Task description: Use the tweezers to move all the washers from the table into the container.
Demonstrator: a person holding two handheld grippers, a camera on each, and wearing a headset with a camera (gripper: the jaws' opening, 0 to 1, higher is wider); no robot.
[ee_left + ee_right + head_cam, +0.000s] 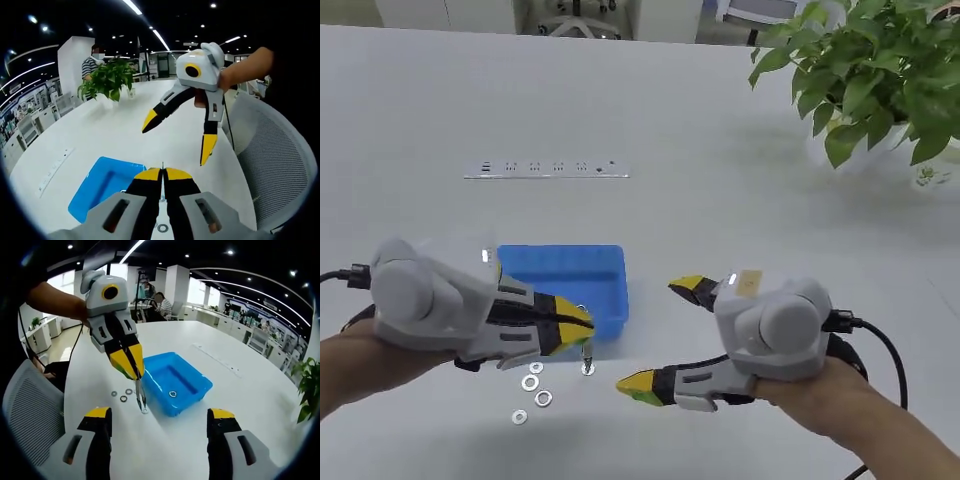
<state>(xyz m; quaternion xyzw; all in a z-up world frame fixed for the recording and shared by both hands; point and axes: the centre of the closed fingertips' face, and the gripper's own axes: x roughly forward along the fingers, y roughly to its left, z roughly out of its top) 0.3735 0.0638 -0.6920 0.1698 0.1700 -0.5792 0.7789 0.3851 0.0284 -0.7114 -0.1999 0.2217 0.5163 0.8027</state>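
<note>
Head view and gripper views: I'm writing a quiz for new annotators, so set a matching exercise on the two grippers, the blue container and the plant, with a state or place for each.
Things
1. left gripper
2. right gripper
3. container
4. plant

States or places
A. jaws wide apart, holding nothing
B. has one washer lying inside
C. shut on the tweezers
D. at the far right of the table in the head view

Pairs: 1-C, 2-A, 3-B, 4-D
</note>
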